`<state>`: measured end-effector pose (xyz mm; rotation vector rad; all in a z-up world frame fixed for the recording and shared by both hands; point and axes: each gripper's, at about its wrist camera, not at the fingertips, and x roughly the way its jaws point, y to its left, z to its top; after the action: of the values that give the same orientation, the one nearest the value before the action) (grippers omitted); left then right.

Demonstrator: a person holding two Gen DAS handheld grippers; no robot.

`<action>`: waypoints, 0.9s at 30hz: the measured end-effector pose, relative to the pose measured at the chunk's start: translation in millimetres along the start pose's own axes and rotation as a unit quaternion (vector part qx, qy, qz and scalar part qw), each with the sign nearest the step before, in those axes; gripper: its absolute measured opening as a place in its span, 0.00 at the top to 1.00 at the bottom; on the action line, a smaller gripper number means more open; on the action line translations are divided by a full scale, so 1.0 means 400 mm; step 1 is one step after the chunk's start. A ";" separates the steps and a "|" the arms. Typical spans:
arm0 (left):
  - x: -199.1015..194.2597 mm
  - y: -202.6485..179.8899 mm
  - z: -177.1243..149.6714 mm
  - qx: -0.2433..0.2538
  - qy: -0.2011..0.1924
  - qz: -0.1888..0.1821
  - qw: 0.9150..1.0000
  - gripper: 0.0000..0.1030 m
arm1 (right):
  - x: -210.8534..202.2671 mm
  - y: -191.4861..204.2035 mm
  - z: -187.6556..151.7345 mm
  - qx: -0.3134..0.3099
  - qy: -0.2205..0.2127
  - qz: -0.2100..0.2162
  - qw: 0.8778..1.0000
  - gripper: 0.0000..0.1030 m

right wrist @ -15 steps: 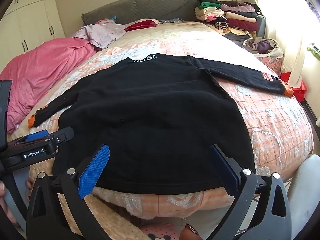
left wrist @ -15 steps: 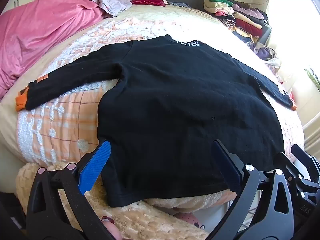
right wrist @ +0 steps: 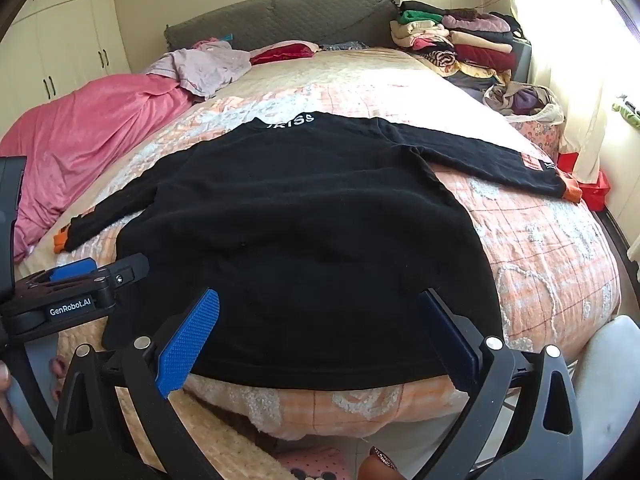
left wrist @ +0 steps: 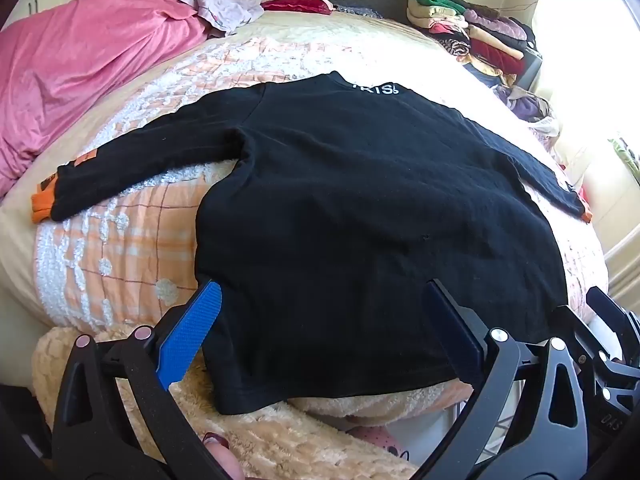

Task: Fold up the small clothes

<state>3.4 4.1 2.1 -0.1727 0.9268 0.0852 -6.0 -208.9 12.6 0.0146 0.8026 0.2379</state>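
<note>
A small black long-sleeved top (left wrist: 360, 220) lies flat, back up, on the bed, both sleeves spread out, with orange cuffs (left wrist: 42, 206) and white letters at the collar (left wrist: 376, 88). It also shows in the right wrist view (right wrist: 304, 232). My left gripper (left wrist: 324, 320) is open and empty, hovering over the hem near its left corner. My right gripper (right wrist: 320, 324) is open and empty over the hem's middle and right part. The left gripper's body (right wrist: 72, 292) shows at the left of the right wrist view.
The bed has an orange and white quilt (right wrist: 540, 240). A pink blanket (left wrist: 80, 80) lies at the left, loose clothes (right wrist: 204, 66) near the headboard. A pile of folded clothes (right wrist: 460, 40) stands at the back right. A beige fleece (left wrist: 280, 440) hangs at the bed's foot.
Both grippers have barely moved; the view has shifted very slightly. The top lies as before.
</note>
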 end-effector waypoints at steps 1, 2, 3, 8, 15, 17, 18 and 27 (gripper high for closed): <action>-0.006 0.003 -0.006 0.000 0.000 0.000 1.000 0.09 | -0.001 0.000 -0.001 0.000 0.000 -0.001 1.000 0.04; -0.006 0.003 -0.006 -0.001 0.000 0.000 1.000 0.09 | -0.002 0.001 -0.001 0.000 0.000 0.000 1.000 0.04; -0.006 0.003 -0.006 0.000 -0.001 0.000 1.000 0.09 | 0.001 0.002 0.001 -0.001 0.000 0.000 1.000 0.04; -0.006 0.004 -0.006 0.000 -0.001 0.000 1.000 0.09 | 0.001 0.009 0.003 -0.007 -0.001 -0.003 1.000 0.04; -0.006 0.004 -0.002 0.001 -0.003 0.000 1.000 0.09 | 0.002 0.007 0.001 -0.005 0.001 -0.002 1.000 0.04; -0.006 0.003 -0.004 -0.001 -0.003 0.000 1.000 0.09 | 0.004 0.008 0.001 -0.003 0.001 -0.001 1.000 0.04; -0.006 0.003 -0.005 0.000 -0.003 0.000 1.000 0.09 | 0.004 0.009 0.001 -0.003 0.002 0.000 1.000 0.04; -0.012 0.001 -0.006 -0.001 -0.004 0.000 1.000 0.09 | 0.008 0.005 0.001 0.001 0.001 0.000 1.000 0.04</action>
<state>-1.3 3.9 4.6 -0.1735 0.9179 0.0870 -3.9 -206.3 10.8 0.0156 0.8038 0.2373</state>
